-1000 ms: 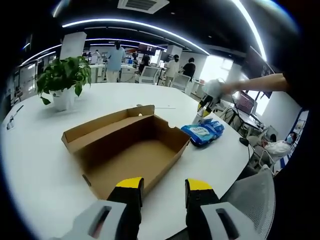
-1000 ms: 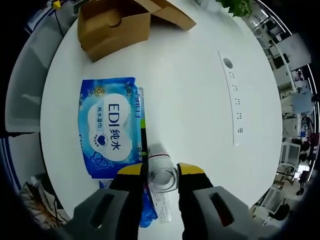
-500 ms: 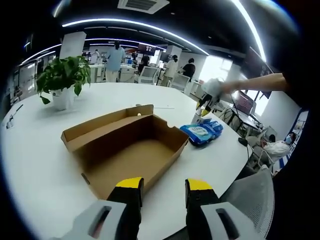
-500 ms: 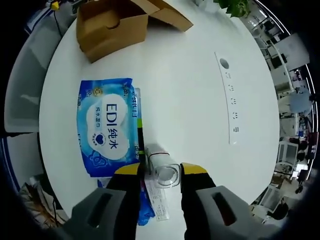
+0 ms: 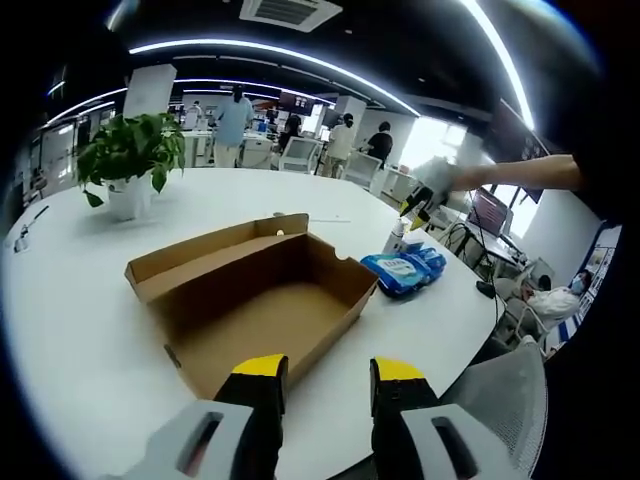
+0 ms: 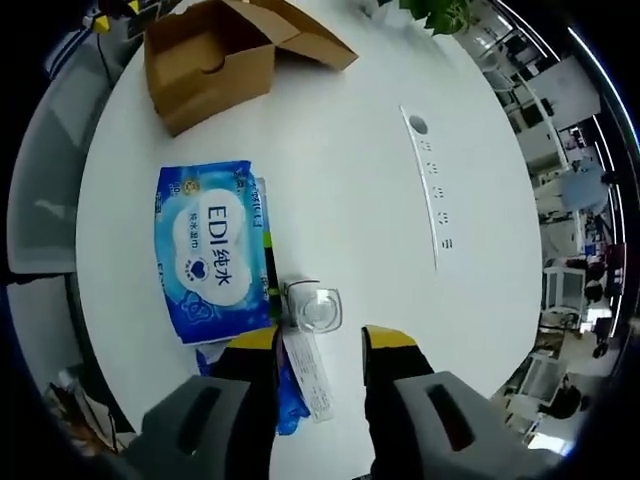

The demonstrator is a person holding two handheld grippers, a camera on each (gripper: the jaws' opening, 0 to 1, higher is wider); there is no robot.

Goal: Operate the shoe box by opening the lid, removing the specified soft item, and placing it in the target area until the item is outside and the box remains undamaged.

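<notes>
Left gripper view: left gripper (image 5: 322, 372) hovers low at the near edge of the round white worktop (image 5: 70, 300), jaws parted w/ nothing between them, yellow tips aimed at the shoe box (image 5: 262, 302). Box is plain brown cardboard, open, lid flap folded back on the far side, and the inside looks bare. Just past the box's right end lies the blue wipes pack (image 5: 402, 269) — flat on the worktop, outside the box, apart from it. A small clear bottle (image 5: 397, 238) stands upright just behind the pack. Right gripper (image 5: 421, 203) hangs above bottle and pack, held by a person's outstretched arm (image 5: 520, 173). Potted plant (image 5: 127, 165) sits far left on the worktop. Office w/ people standing in the bkgd.

Right gripper view: looks down on the worktop (image 6: 340, 190). Right gripper (image 6: 318, 340) has jaws apart, holding nothing; the bottle (image 6: 312, 308) sits just beyond the tips, seen from its top, not touched. Wipes pack (image 6: 214, 250) lies left of the bottle, right beside it — blue, white panel w/ "EDI" print. More blue packaging and a white label strip (image 6: 308, 372) show between the jaws lower down. Shoe box (image 6: 220, 58) at top left, well apart from the pack. A white power strip (image 6: 430, 185) runs across the worktop to the right.
</notes>
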